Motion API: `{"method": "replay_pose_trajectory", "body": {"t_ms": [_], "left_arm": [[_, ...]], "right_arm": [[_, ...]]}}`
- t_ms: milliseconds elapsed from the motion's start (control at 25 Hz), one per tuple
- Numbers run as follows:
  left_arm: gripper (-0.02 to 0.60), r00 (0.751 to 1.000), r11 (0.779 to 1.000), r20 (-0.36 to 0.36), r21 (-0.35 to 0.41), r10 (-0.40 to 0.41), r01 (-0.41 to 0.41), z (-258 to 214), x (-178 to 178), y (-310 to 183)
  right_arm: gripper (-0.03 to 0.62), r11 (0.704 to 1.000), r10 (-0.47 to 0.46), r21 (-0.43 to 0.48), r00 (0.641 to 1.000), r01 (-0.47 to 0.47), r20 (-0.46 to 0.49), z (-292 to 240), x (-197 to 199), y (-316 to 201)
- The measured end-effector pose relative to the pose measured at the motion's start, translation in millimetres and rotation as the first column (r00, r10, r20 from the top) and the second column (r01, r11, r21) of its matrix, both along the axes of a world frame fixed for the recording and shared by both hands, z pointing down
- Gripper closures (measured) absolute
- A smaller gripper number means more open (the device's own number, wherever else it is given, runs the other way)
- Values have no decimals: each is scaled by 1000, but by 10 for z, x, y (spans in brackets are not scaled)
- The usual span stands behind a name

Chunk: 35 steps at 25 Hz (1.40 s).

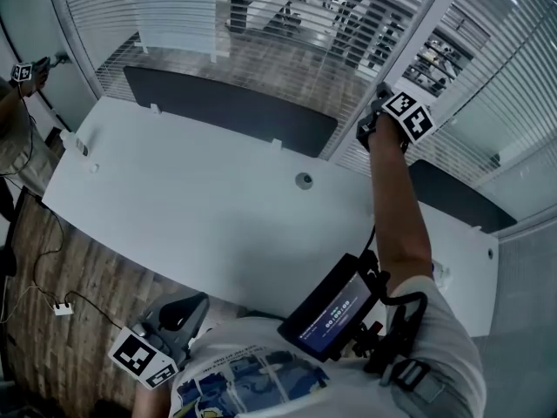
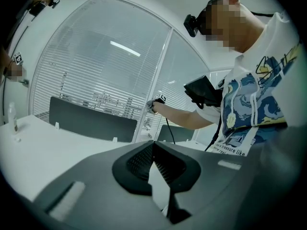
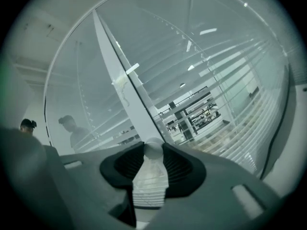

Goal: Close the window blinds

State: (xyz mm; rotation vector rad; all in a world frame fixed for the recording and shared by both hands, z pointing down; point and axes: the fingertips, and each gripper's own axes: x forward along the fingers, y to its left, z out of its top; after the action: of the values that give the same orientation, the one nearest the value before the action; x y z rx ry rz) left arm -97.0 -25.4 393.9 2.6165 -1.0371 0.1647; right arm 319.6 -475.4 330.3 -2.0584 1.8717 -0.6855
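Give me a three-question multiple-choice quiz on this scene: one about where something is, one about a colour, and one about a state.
1. Where is the right gripper?
A. Hanging at the person's hip
B. Raised to the white window post beyond the desk
C. Tucked behind the person's back

2. What colour is the desk top?
A. White
B. Red
C. Green

3. How do the left gripper jaws stand?
A. Clamped on a bottle
B. Spread wide round a cable
C. Tips together, nothing between

Answers:
1. B: the head view shows it up at the post, and its own view shows its jaws closed on a round white knob.
2. A: the top is plain white.
3. C: in its own view the tips meet, with nothing between them.
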Motion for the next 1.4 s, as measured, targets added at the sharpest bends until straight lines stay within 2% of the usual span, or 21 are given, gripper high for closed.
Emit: {"method": "replay_pose_trajectory", "body": {"t_ms": [120,240,400,520,760,880,1000,1200,1280,1400], "left_arm": [[578,1000,1000,3,2,1,-1,-25,-8,-16],[578,1000,1000,4,1,5,-5,-40,-4,-32],[578,1000,1000,9,4,18,-18,-33,17,-50],[578,1000,1000,12,5,29,-29,-45,35,-62],[578,998,998,19,-4,55,-55,-62,97,-105],[578,997,998,24,-12,69,-69,-55,123,-125],[578,996,996,28,-14,86,-86,-66,160,-145],[578,993,993,31,-24,115,-115,-53,225,-167],[578,992,992,30,-35,125,-124,-22,250,-174],[578,990,989,33,-53,139,-138,27,313,-170]], "right_arm": [[468,999,7,-38,994,-11,-107,-26,-10,1],[468,996,3,-82,971,-23,-241,-40,-25,-4],[468,991,-16,-130,912,-41,-409,-22,-40,-6],[468,984,-35,-167,842,-66,-539,-20,-69,-7],[470,978,-78,-182,633,-101,-770,-119,-169,-30],[470,973,-107,-199,539,-116,-835,-94,-200,-35],[470,967,-133,-211,427,-142,-894,-71,-225,-44],[470,955,-178,-229,258,-186,-950,44,-210,-93],[470,952,-192,-226,173,-206,-966,75,-214,-107],[471,949,-211,-211,23,-235,-977,100,-206,-117]]}}
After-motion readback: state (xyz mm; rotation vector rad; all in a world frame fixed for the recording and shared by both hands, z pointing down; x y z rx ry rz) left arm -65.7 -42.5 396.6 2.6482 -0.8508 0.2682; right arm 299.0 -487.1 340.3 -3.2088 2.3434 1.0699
